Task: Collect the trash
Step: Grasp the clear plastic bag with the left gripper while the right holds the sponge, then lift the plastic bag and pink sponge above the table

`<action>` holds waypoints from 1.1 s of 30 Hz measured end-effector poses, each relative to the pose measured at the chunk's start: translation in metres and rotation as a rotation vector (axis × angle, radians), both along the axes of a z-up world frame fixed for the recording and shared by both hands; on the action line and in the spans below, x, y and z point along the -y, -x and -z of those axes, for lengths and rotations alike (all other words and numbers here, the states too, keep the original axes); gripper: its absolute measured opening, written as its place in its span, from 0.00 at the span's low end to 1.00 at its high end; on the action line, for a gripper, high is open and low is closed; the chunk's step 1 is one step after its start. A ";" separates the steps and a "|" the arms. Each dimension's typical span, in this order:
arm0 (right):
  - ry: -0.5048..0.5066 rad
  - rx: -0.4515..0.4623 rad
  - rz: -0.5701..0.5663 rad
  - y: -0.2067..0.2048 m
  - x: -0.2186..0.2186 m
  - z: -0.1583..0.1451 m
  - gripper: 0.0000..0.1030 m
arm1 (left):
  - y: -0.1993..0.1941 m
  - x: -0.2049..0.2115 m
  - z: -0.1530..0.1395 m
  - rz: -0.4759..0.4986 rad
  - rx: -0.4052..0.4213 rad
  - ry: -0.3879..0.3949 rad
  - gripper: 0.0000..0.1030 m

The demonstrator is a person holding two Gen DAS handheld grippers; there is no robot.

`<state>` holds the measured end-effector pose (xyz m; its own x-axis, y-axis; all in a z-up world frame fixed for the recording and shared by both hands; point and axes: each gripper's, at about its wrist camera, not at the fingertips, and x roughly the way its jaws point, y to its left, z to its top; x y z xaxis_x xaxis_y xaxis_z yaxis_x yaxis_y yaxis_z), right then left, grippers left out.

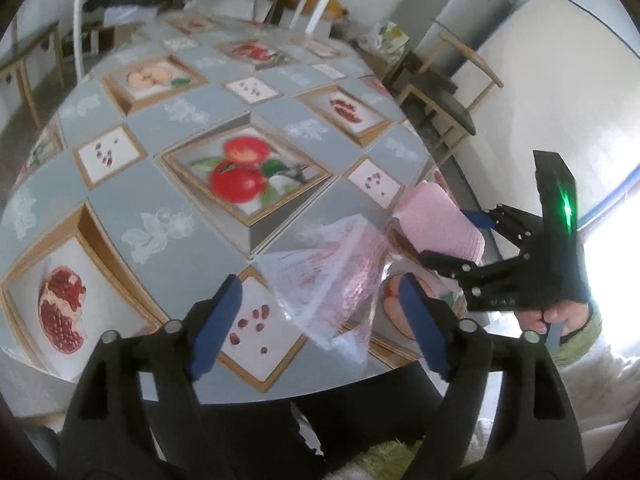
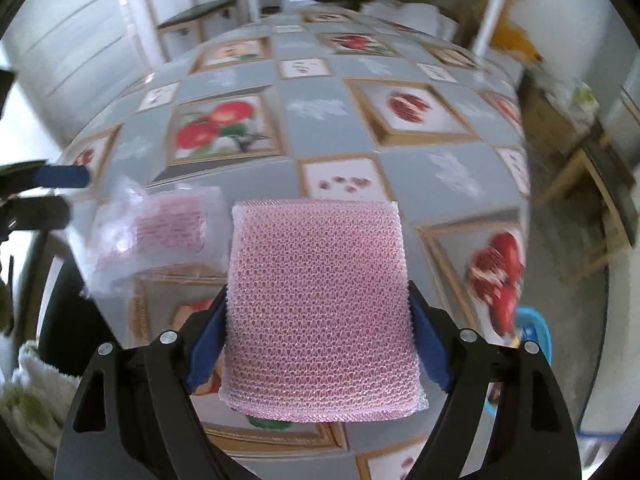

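Over the fruit-print tablecloth (image 2: 320, 120), glossy grey checks: one pink mesh sponge (image 2: 320, 308), squarish, honeycomb-textured, pinched between right gripper (image 2: 318, 332) blue pads. One clear crinkled plastic wrapper (image 1: 332, 276), red print, loose at the near table edge between the spread, empty jaws of left gripper (image 1: 320, 320).

No legible text or labels anywhere.

The left gripper (image 1: 320, 320) jaws gape around a clear wrapper (image 1: 332, 276) on the fruit-print tablecloth (image 1: 168, 160).
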<state>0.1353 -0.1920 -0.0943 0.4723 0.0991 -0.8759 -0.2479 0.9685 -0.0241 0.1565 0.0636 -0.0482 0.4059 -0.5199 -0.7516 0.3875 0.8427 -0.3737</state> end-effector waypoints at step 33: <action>-0.117 -0.044 0.119 0.012 0.018 0.015 0.86 | 0.004 0.070 0.034 0.061 0.010 -0.284 0.34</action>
